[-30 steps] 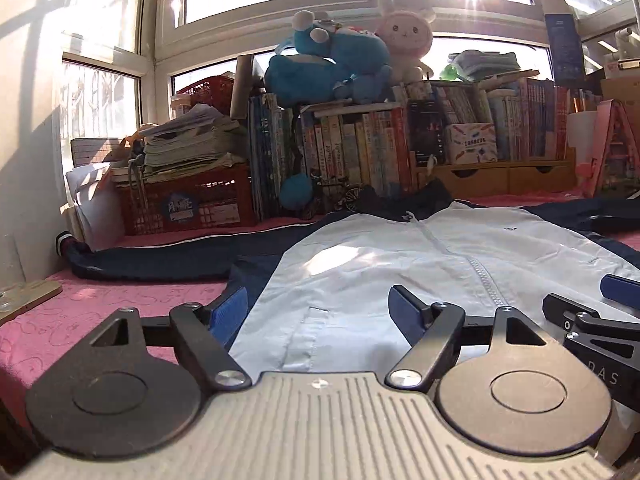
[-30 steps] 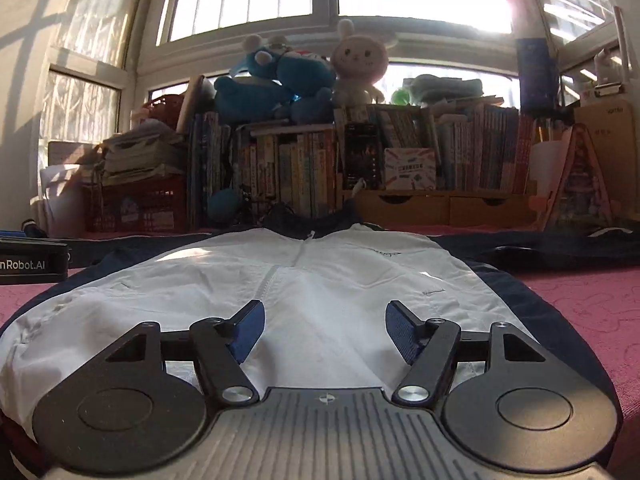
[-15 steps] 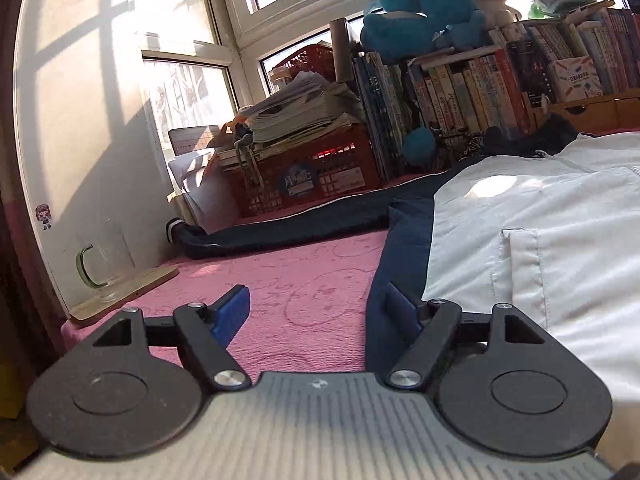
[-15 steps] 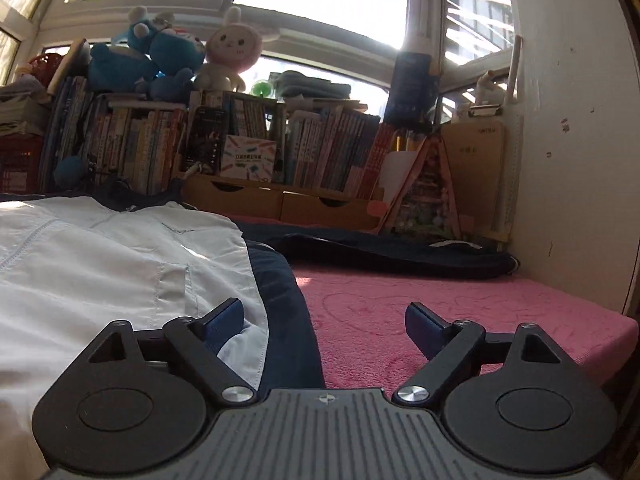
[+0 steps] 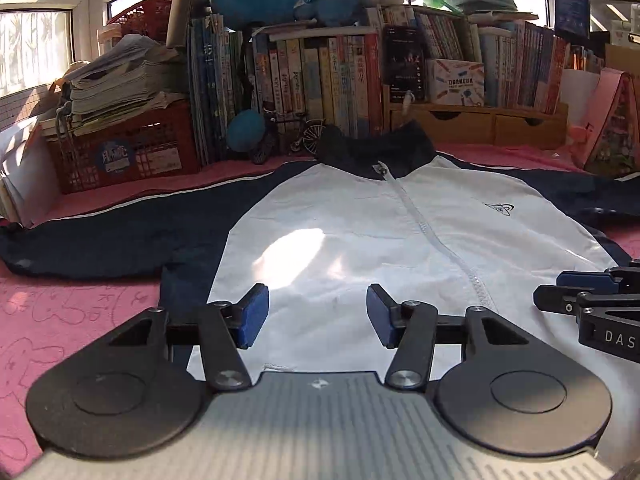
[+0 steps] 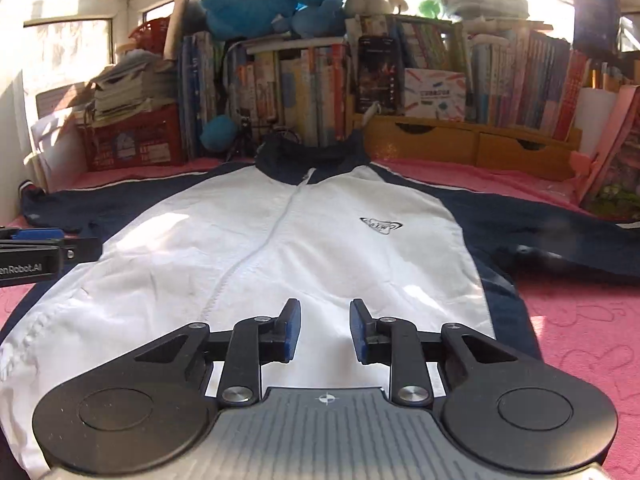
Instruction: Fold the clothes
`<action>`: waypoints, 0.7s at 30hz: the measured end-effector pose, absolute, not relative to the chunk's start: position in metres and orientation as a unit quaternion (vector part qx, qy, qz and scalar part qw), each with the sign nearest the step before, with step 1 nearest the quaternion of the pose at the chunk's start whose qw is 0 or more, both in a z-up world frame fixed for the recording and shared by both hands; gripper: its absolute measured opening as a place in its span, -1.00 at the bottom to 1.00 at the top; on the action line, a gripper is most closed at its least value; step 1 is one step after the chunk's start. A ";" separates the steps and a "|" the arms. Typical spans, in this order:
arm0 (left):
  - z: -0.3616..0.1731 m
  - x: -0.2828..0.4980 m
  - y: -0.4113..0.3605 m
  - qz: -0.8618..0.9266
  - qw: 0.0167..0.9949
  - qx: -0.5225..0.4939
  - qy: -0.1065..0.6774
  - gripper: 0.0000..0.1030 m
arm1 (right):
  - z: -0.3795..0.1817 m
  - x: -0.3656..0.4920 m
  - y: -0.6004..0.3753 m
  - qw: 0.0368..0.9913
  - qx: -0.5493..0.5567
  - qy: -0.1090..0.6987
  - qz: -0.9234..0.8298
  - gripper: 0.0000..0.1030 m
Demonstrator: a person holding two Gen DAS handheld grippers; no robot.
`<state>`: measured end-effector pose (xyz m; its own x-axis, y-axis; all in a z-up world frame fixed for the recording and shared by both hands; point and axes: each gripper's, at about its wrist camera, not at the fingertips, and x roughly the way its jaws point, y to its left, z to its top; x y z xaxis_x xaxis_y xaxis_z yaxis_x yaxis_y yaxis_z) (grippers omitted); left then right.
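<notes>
A white zip jacket [image 5: 360, 240] with a navy collar and navy sleeves lies flat, front up, on a pink cloth [image 5: 60, 312]. It also shows in the right wrist view [image 6: 304, 240]. Both sleeves are spread out sideways. My left gripper [image 5: 318, 314] is open and empty, above the left half of the jacket near the hem. My right gripper [image 6: 325, 330] is open with a narrower gap and empty, above the right half near the hem. The right gripper's side shows at the right edge of the left wrist view [image 5: 592, 300].
Behind the collar stands a row of books [image 5: 320, 76] with plush toys [image 6: 280, 4] on top. A red crate [image 5: 124, 152] with stacked papers is at the back left, wooden drawers [image 6: 472, 144] at the back right. A small toy bicycle [image 5: 288, 136] stands near the collar.
Both grippers swung back from the jacket's outer sides to face the collar and now sit higher over the body. The right gripper's gap has narrowed.
</notes>
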<state>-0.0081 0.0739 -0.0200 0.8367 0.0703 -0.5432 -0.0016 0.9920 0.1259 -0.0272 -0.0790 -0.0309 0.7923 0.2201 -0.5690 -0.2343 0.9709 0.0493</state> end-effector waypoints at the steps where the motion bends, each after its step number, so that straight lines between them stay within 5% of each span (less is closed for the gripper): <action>1: -0.027 0.001 0.070 0.015 0.952 0.072 0.297 0.00 | -0.034 -0.020 -0.070 0.943 -0.021 0.308 0.126 -0.45; 9: -0.047 0.014 0.118 0.120 0.937 0.159 0.287 0.11 | -0.047 0.009 -0.088 0.940 -0.160 0.299 0.026 -0.43; 14: -0.043 0.017 0.182 0.240 0.898 0.204 0.307 0.01 | -0.071 0.040 -0.146 0.907 -0.275 0.298 -0.110 -0.28; 18: -0.016 0.016 0.184 0.217 0.918 0.208 0.259 0.01 | -0.065 0.035 -0.139 0.894 -0.388 0.212 -0.068 -0.27; 19: -0.009 0.018 0.176 0.200 0.925 0.219 0.238 0.07 | -0.061 0.033 -0.131 0.895 -0.406 0.182 -0.036 -0.23; 21: -0.007 0.038 0.148 0.151 0.929 0.271 0.203 0.11 | -0.051 0.035 -0.101 0.896 -0.425 0.124 0.038 0.25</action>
<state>0.0375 0.1478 -0.0072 0.8716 0.3914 -0.2952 -0.1712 0.8072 0.5649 0.0347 -0.1012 -0.0508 0.9663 -0.0370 -0.2548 -0.1742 0.6351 -0.7526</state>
